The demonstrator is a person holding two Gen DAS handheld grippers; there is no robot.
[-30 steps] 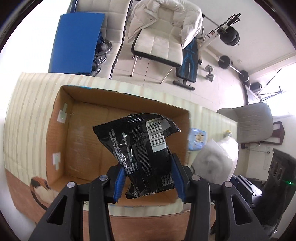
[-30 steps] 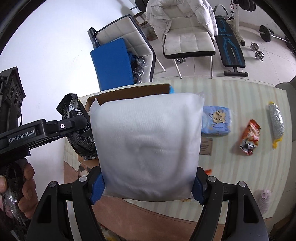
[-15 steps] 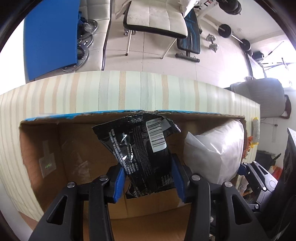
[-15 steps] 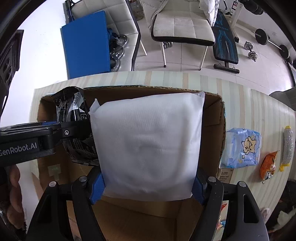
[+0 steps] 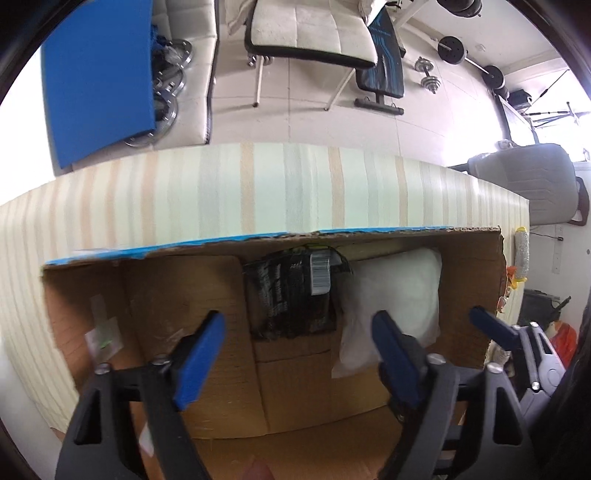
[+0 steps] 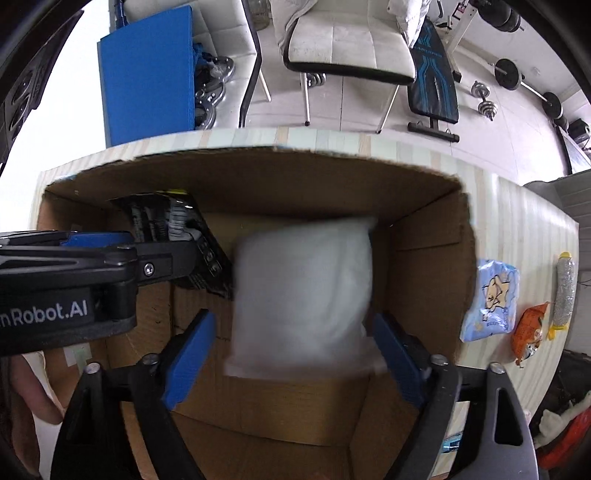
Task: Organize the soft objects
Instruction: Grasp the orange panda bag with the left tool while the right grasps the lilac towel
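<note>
Both grippers hang over an open cardboard box on a striped table. My left gripper is open and empty; the black snack bag lies in the box beyond its fingers, leaning on the far wall. My right gripper is open; the white soft pack is blurred between its spread jaws, free of the pads, inside the box. In the left wrist view the white pack sits right of the black bag. The left gripper's body shows at the left of the right wrist view.
Right of the box on the table lie a pale blue tissue pack, an orange snack bag and a silver tube-shaped pack with yellow ends. Beyond the table stand a blue board, a white chair and gym weights.
Both grippers opened over the box. The black bag dropped from the left gripper and the white pack from the right; both now lie inside the box.
</note>
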